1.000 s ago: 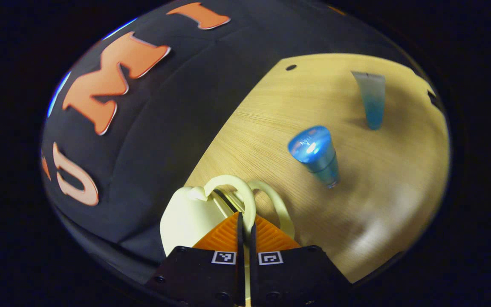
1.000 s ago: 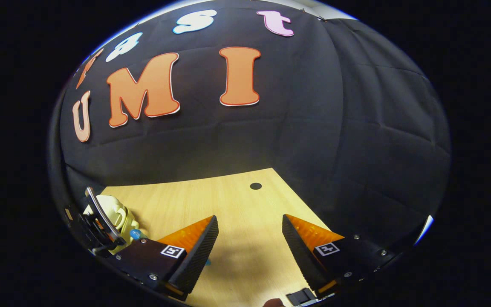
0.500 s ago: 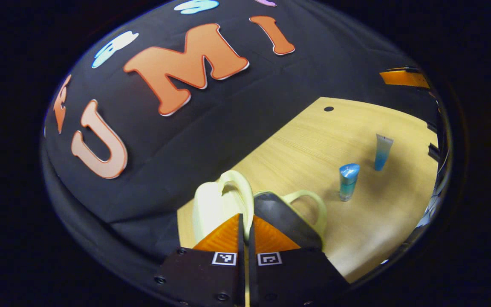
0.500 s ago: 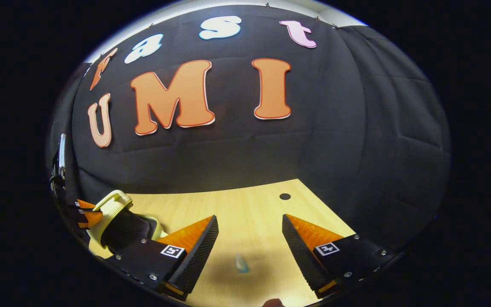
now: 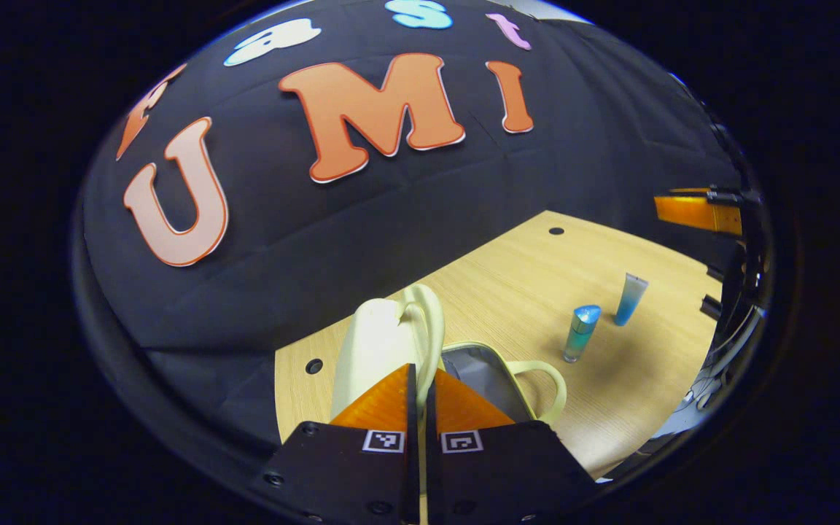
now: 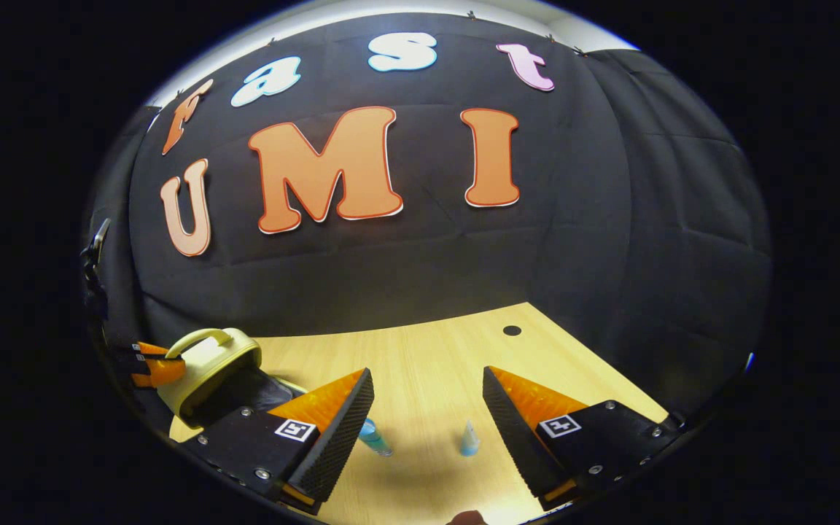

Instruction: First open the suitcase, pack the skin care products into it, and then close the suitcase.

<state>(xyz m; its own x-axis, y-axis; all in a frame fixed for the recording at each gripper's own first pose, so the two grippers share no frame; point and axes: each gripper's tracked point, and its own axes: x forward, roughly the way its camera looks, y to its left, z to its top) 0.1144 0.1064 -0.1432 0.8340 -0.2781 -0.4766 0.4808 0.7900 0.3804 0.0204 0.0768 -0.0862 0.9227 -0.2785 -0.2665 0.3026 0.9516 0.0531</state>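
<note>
- Black cloth backs a pale wooden bench. In the left gripper view the suitcase, a small cream case, now gapes wider than half a second ago, its grey lining showing; the opening step looks nearly done. The left tongs stay clenched on the lid's handle.
- Two skin care products stand well apart from the case: a blue bottle and a tube.
- In the right gripper view the right tongs hang spread and empty above the bench, bottle and tube between them, newly clear of blur. The bench's right edge runs close; open room lies between case and bottle.
</note>
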